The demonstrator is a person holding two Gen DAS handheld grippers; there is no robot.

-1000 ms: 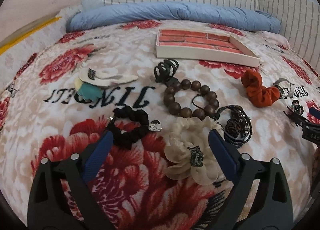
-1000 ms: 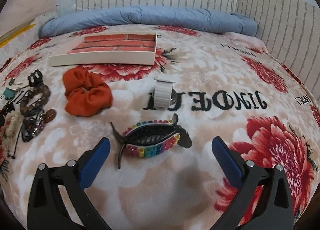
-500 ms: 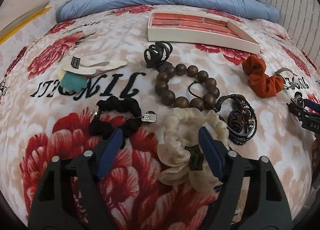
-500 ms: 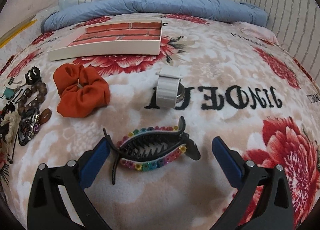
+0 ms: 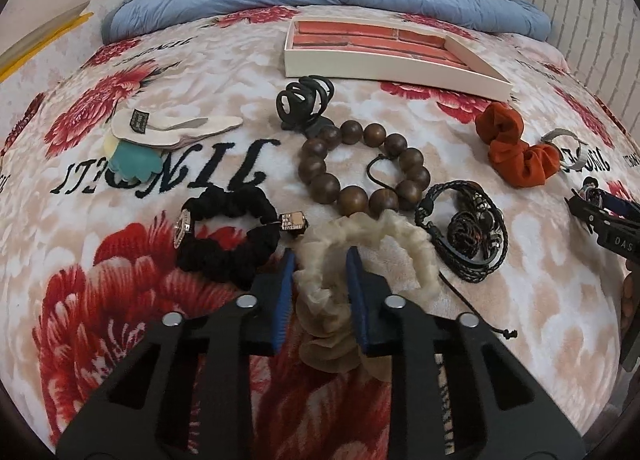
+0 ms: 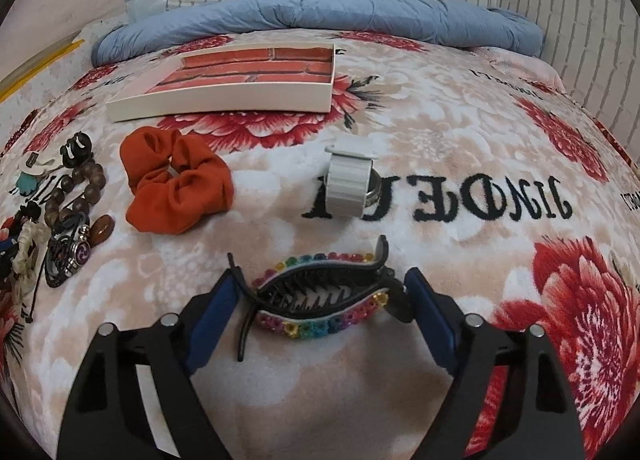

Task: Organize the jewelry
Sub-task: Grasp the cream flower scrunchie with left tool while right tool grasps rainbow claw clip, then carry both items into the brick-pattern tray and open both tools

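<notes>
On the bed (image 5: 120, 280), the left gripper (image 5: 320, 260) has its jaws closing on the near band of a cream scrunchie (image 5: 360, 236), whose lower folds they hide. The right gripper (image 6: 320, 288) has jaws spread but narrowing around a rainbow clip (image 6: 320, 300), contact unclear.

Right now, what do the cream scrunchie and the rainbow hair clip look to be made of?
Cream scrunchie: soft, sheer gathered fabric, matte; it ruffles and bunches between the closing left tongs. Rainbow hair clip: hard black plastic by its glossy moulded teeth, edged with coloured beads or rhinestones; which, I cannot tell.
</notes>
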